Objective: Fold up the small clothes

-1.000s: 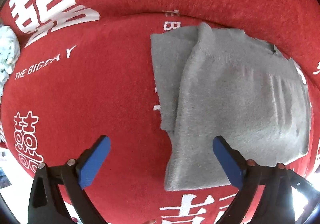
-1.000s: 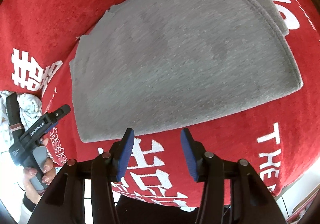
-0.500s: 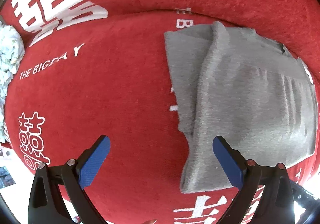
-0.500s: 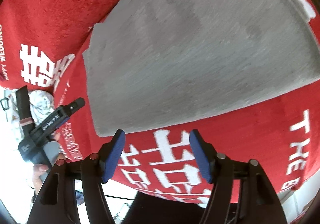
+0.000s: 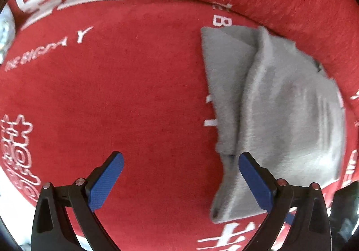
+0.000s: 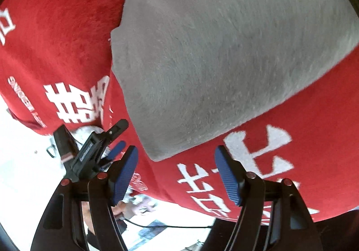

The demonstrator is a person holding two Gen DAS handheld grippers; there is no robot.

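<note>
Both grippers closing in on grey knit garment [image 5: 287, 116] for next fold.
Left gripper [image 5: 179, 181] jaws wide apart, empty; right gripper [image 6: 177, 174] jaws just been opening, empty, near its corner on red blanket [image 5: 112, 94].

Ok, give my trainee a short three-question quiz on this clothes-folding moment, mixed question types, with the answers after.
1. True or false: the right gripper is clamped on the grey garment.
2. What colour is the cloth under the garment?
A) blue
B) red
C) green
3. In the left wrist view, which finger of the left gripper overlaps the garment?

Key:
1. False; its jaws have just been opening, with nothing between them.
2. B
3. The right-hand finger.
</note>
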